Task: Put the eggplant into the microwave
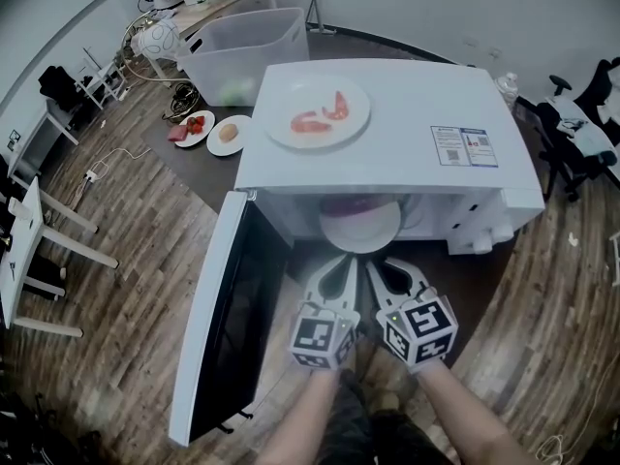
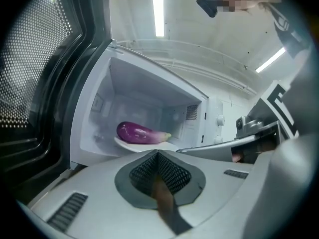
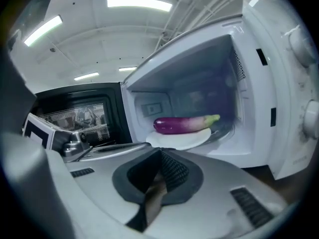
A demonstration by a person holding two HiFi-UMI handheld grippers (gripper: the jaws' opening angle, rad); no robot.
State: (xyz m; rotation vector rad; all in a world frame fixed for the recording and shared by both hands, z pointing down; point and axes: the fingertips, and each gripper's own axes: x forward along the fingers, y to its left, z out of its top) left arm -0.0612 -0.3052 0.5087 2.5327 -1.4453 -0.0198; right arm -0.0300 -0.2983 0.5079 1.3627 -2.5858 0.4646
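Observation:
A purple eggplant (image 1: 355, 204) (image 2: 139, 132) (image 3: 182, 124) lies on a white plate (image 1: 361, 229) (image 2: 130, 145) (image 3: 185, 139) inside the open white microwave (image 1: 387, 134). The plate's front edge sticks out a little past the opening. The microwave's door (image 1: 228, 308) hangs wide open at the left. Side by side just in front of the opening are my left gripper (image 1: 339, 264) (image 2: 158, 156) and my right gripper (image 1: 386, 267) (image 3: 160, 156). Both are shut and empty, a short way back from the plate and pointing into the cavity.
On top of the microwave sits a plate with red food (image 1: 318, 110). Two small plates of food (image 1: 197, 127) (image 1: 229, 134) and a white bin (image 1: 242, 42) are behind at the left. A bottle (image 1: 508, 87) stands at the right. The microwave's knobs (image 3: 309, 118) are on its right panel.

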